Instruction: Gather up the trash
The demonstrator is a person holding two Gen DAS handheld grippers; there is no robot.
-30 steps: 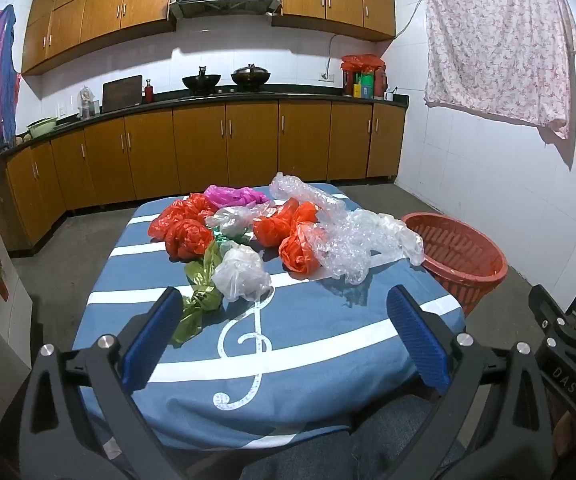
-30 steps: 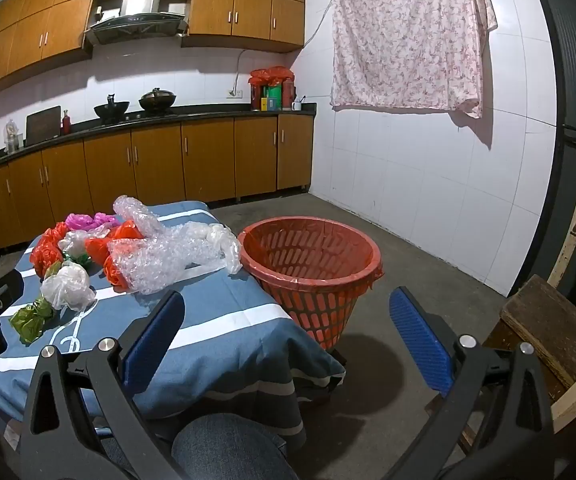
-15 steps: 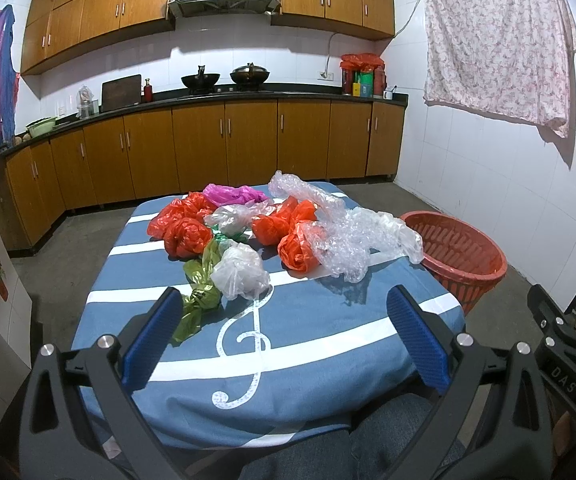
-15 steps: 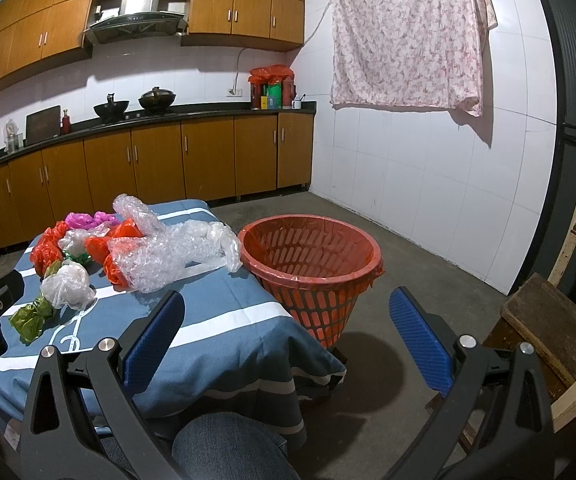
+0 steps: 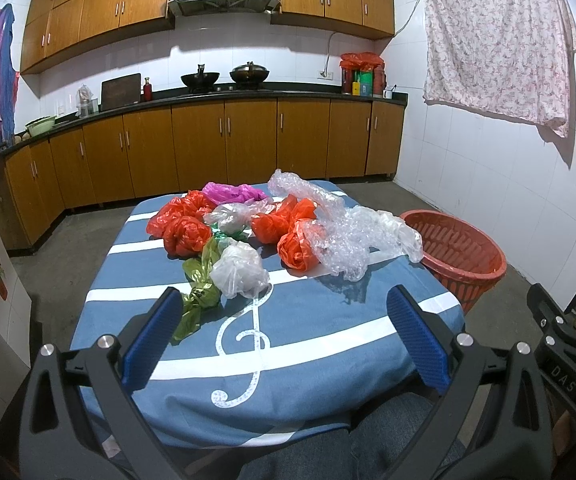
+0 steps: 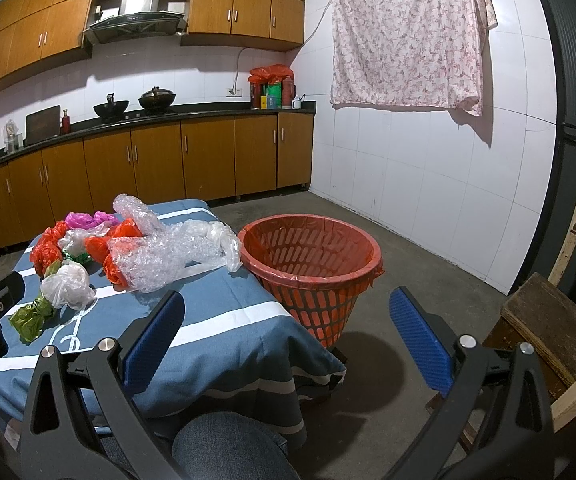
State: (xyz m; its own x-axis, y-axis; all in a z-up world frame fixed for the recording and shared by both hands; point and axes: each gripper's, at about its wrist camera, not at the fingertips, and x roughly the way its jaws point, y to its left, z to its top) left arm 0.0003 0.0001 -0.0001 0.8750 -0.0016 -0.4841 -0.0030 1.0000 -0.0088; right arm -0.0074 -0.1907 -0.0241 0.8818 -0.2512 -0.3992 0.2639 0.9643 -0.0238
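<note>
Crumpled red, pink, white and green plastic bags [image 5: 224, 236] and bubble wrap [image 5: 344, 236] lie heaped on the desk; the red slotted basket [image 6: 312, 264] stands upright just beside.

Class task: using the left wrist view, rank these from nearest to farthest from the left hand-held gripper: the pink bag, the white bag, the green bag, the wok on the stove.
From the left hand-held gripper:
1. Green bag, just beyond the left finger.
2. White bag, mid-table, beside the green one.
3. Pink bag, at the table's far edge.
4. Wok, on the back counter.
</note>
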